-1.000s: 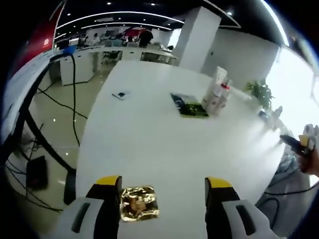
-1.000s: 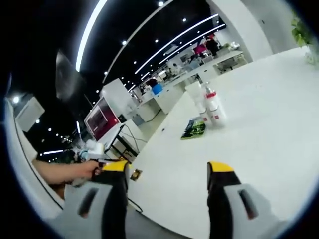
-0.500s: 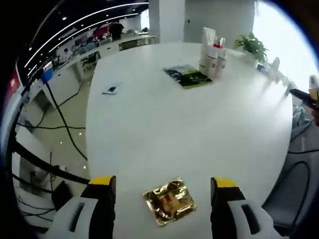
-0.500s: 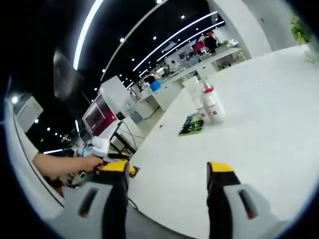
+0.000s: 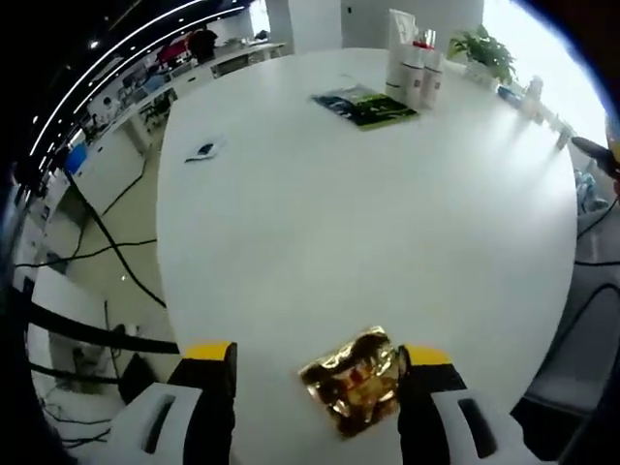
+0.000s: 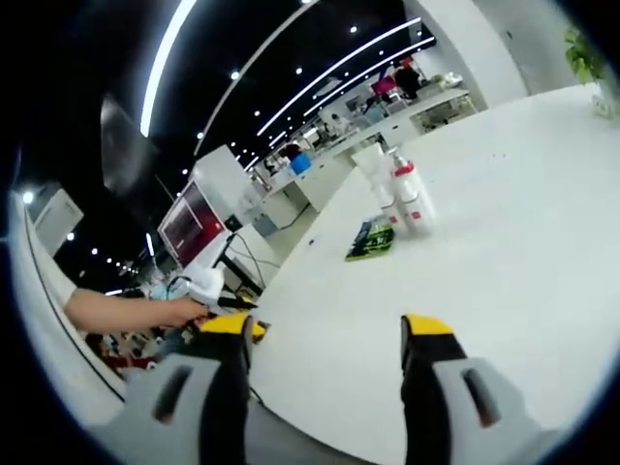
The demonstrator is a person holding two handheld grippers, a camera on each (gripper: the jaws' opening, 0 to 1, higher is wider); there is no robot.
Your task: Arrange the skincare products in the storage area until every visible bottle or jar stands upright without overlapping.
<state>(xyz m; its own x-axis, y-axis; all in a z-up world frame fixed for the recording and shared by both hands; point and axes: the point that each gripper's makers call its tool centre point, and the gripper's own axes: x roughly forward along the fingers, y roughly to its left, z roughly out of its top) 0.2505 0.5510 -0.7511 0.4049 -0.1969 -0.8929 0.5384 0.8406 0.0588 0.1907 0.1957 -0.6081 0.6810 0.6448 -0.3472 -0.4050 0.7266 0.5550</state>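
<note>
In the left gripper view, we find the left gripper (image 5: pixel 315 363) at the bottom of the frame with its jaws spread apart and nothing between them but a gold foil packet (image 5: pixel 351 380), which lies on the white table (image 5: pixel 368 213) and sits against the right-hand jaw; we cannot tell whether they touch. The bottles (image 5: pixel 414 74) stand upright in a tight group at the top of the frame, right of centre, with a green leaflet (image 5: pixel 366 105) just beside them to the left. A small dark item (image 5: pixel 204 150) lies in the upper left.

In the right gripper view, the right gripper (image 6: pixel 327 334) is open and empty at the bottom. The bottles (image 6: pixel 399 190) stand upper centre, the leaflet (image 6: pixel 370 238) below them. A hand (image 6: pixel 170 312) shows at lower left.
</note>
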